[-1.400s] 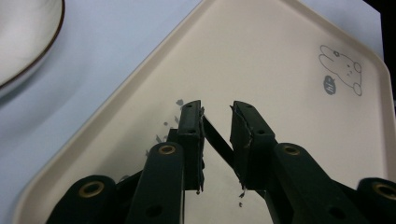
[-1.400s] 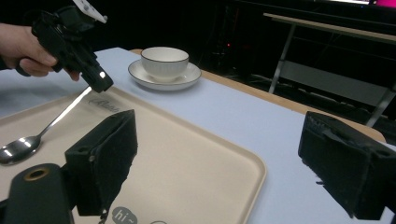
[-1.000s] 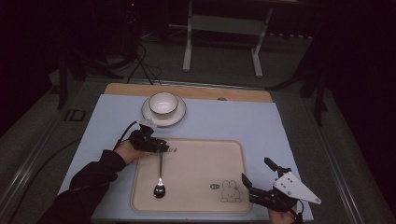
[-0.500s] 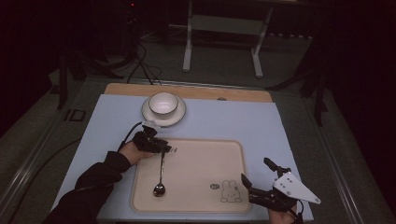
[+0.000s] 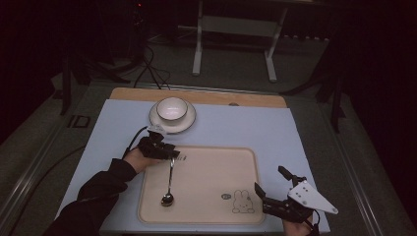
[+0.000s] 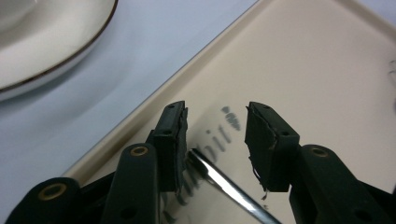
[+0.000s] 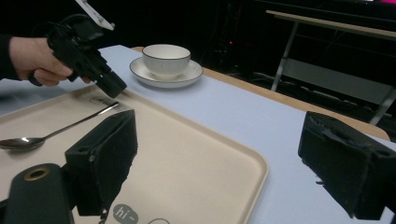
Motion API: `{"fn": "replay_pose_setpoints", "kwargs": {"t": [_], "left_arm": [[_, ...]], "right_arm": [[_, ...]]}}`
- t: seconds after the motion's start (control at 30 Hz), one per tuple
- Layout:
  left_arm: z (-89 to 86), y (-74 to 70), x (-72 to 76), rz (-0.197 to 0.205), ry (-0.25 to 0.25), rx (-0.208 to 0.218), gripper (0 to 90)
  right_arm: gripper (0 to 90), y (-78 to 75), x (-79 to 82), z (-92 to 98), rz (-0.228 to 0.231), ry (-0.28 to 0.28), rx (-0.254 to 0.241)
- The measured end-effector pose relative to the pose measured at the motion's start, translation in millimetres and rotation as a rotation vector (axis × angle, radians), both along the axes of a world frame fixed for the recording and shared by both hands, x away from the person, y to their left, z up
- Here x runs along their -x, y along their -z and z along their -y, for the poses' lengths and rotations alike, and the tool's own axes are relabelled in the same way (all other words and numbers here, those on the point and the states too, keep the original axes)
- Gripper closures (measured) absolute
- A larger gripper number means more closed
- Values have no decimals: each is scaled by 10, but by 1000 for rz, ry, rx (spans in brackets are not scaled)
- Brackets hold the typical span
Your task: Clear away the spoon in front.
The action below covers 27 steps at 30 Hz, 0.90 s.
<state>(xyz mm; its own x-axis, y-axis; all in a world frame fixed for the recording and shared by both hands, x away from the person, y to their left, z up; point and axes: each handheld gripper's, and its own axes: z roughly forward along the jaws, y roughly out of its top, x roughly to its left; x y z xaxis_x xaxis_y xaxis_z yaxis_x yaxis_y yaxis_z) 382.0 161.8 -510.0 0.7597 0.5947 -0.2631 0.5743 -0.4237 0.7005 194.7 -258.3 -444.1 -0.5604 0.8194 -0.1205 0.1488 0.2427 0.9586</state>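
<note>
A metal spoon point(image 5: 169, 182) lies on the beige tray point(image 5: 216, 167), bowl toward me and handle pointing away. My left gripper point(image 5: 172, 155) sits low at the handle's far end. In the left gripper view its jaws stand open point(image 6: 215, 121), and the spoon handle point(image 6: 224, 186) lies between them, close against the left pad point(image 6: 180, 140). My right gripper point(image 5: 269, 179) hovers wide open over the tray's near right corner with nothing in it point(image 7: 219, 135). From there I see the spoon point(image 7: 60, 128) and the left gripper point(image 7: 114, 88) farther off.
A white cup point(image 5: 171, 108) stands on a saucer point(image 5: 184, 123) beyond the tray, on a pale blue mat point(image 5: 246, 128). The tray has a rabbit print point(image 5: 242, 201) near the right gripper. A wooden table edge point(image 5: 255, 100) runs along the back.
The left hand and gripper have edged slightly away from me at the spoon's handle. The spoon's bowl and the right gripper have stayed put.
</note>
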Motion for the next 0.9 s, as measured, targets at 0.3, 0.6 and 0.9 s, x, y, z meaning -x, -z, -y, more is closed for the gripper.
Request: {"fn": "replay_pose_setpoints", "kwargs": {"t": [0.3,0.6,0.9], "left_arm": [[-48,-210,153,38,-20,64,359],[-114,-307,216,22,28,174,119],[-153,-441,375,149,-26,188,11]], "right_arm": [[117,19,-11,-13,-8,-2,2],[117,18,-16,-16,-9,1,4],[117,15,-26,7,-11,7,2]]}}
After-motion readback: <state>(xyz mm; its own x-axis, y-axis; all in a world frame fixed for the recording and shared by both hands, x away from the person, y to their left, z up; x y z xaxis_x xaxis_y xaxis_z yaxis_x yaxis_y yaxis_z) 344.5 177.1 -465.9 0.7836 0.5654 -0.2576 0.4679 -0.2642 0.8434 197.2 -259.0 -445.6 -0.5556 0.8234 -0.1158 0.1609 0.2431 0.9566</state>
